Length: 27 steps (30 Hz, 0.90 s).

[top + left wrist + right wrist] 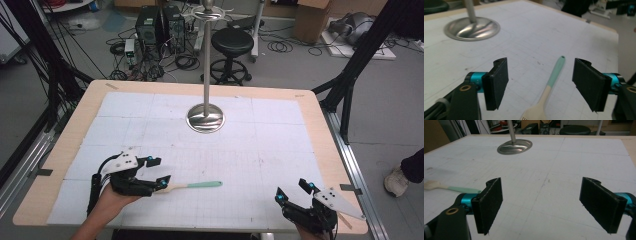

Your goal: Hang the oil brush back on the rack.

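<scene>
Step in hand: approach to grasp. Left tool (156,172) released, jaws straddling the spatula (548,88), which lies on the counter (280,150) handle toward 3 o'clock. Right tool (294,192) released, idle at 5 o'clock. Next: lower, centre on the neck, clench.

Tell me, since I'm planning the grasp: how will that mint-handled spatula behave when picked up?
The spatula lies flat on the table, thin and small, so it is probably light and stiff. Its narrow handle may pivot between the pads of the left claw, which stands open around it. Lying flat, it seems unlikely to roll.
</scene>
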Motion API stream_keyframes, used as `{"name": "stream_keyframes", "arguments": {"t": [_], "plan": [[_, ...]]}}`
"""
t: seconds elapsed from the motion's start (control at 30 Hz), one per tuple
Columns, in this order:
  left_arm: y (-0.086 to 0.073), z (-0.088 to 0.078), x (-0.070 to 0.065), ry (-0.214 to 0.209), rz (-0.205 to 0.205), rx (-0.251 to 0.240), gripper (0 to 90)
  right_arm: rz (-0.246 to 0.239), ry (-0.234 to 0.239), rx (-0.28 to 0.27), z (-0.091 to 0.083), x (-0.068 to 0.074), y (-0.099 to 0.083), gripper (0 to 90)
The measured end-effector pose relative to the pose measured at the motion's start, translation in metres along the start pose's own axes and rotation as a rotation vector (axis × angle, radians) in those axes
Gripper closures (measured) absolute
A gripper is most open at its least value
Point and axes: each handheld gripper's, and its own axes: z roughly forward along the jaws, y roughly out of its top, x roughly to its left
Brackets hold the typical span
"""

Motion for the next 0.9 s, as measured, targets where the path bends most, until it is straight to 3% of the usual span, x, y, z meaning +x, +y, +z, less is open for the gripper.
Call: {"name": "stream_keyframes", "arguments": {"t": [0.23, 0.4, 0.63, 0.9], "plan": [[0.000, 0.030, 0.003, -0.082, 0.079, 0.153, 43.6, 0.004, 0.009, 0.006, 0.001, 0.000, 0.000, 17.6], [-0.003, 0.048, 0.003, -0.133, 0.100, 0.242, 50.1, 0.003, 0.015, 0.011, 0.003, 0.000, 0.000, 17.6], [-0.003, 0.067, 0.003, -0.179, 0.115, 0.304, 56.9, 0.001, 0.021, 0.013, 0.004, 0.001, 0.000, 17.7], [-0.007, 0.075, 0.006, -0.172, 0.135, 0.359, 60.4, 0.007, 0.022, 0.016, 0.003, 0.001, 0.000, 17.7]]}}
